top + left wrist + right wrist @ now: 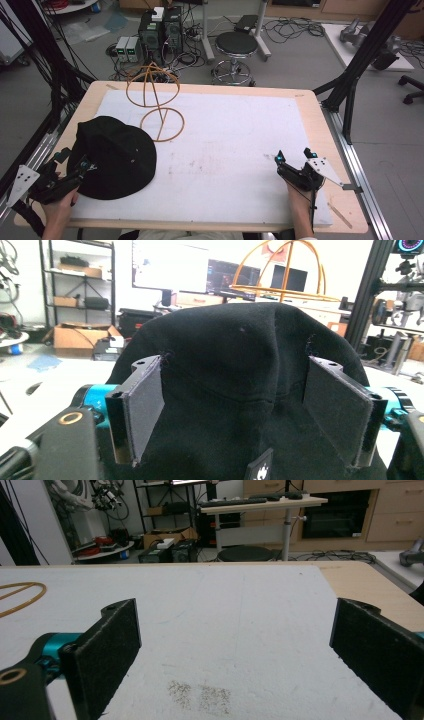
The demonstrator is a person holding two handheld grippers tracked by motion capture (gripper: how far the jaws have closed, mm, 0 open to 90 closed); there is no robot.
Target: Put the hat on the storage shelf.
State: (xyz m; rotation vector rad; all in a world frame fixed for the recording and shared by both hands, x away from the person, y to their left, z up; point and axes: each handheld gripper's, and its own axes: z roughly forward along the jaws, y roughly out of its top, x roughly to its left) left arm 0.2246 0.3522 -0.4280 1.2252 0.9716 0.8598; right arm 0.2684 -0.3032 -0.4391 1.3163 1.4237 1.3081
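At the lower left of the high view the left gripper (pixel 82 167) stands wide open against the black hat (pixel 112 155), jaws astride its near side without closing; the right gripper (pixel 294 156) rests open, holding nothing, lower right.

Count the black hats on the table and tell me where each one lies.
1. The black hat lies on the white mat at the table's near left, in front of the wooden hat stand, with the open left gripper at its near-left edge. None seems hidden.

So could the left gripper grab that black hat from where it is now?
Probably yes. The left gripper is open and already at the black hat, whose cloth sits between its pads, with nothing in between.
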